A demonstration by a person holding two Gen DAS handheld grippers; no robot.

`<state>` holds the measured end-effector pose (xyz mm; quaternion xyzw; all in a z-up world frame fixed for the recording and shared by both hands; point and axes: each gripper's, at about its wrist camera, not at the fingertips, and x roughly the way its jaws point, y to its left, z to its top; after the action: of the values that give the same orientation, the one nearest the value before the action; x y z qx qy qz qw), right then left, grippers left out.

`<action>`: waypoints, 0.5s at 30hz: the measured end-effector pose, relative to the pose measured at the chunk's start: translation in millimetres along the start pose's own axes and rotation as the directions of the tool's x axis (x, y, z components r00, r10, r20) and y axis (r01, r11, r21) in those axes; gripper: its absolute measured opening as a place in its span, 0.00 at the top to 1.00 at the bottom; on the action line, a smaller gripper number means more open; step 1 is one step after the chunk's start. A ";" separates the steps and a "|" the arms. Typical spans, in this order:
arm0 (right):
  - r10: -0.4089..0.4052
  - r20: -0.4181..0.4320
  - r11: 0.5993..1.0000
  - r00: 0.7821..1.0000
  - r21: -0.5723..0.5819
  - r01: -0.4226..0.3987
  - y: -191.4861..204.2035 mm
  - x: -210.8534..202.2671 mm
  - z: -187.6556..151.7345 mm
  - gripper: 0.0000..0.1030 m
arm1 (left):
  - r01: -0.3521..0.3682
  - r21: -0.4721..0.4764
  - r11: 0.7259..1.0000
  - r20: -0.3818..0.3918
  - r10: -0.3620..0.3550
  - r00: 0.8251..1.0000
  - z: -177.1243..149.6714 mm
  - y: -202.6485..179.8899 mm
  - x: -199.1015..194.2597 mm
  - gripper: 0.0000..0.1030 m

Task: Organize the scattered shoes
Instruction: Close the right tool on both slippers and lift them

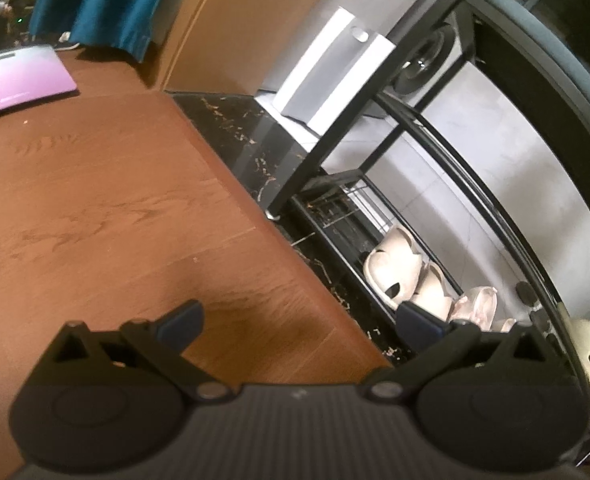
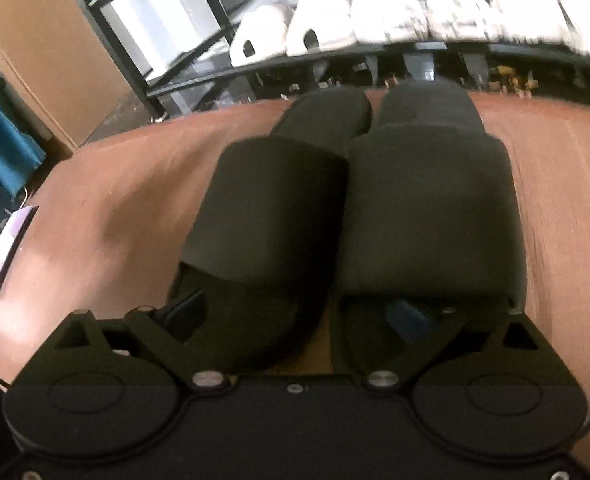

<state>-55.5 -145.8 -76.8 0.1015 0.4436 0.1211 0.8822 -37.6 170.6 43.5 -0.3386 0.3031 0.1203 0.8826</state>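
Two black slippers, one on the left (image 2: pixel 271 208) and one on the right (image 2: pixel 427 200), lie side by side on the wooden floor with their toes toward the black shoe rack (image 2: pixel 199 80). My right gripper (image 2: pixel 299 314) is open at their heels, one fingertip over each footbed. The view is blurred. White slippers (image 2: pixel 291 36) and other pale shoes fill the rack's low shelf. My left gripper (image 1: pixel 299 320) is open and holds nothing, hovering above bare floor beside the rack's frame (image 1: pixel 415 120), where beige slippers (image 1: pixel 395 272) sit on the bottom shelf.
A black marble strip (image 1: pixel 247 136) runs between the wooden floor and the rack. A white box (image 1: pixel 335 72) stands behind the rack's end. A purple flat mat (image 1: pixel 19 76), a blue curtain (image 1: pixel 95 0) and a brown board (image 1: pixel 223 20) lie at the far left.
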 end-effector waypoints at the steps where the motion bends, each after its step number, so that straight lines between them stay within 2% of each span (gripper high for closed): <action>1: -0.009 0.006 1.000 1.000 -0.020 0.009 1.8 0.3 -0.6 0.07 | -0.003 -0.004 1.000 -0.007 0.003 1.000 0.2 0.8 2.0 0.01; 8: -0.023 0.049 0.999 0.999 -0.036 0.025 -0.5 5.2 1.0 0.07 | -0.004 -0.006 1.000 -0.019 0.003 1.000 -0.5 2.8 7.0 0.01; 15: -0.017 0.054 0.995 0.998 -0.101 0.023 2.5 10.6 3.2 0.02 | -0.005 -0.027 1.000 -0.047 0.004 0.999 -0.4 4.5 15.7 0.01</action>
<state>-47.0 -140.4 -82.2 0.0554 0.4145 0.1319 0.8987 -27.3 173.7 31.3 -0.3526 0.3230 0.1182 0.8703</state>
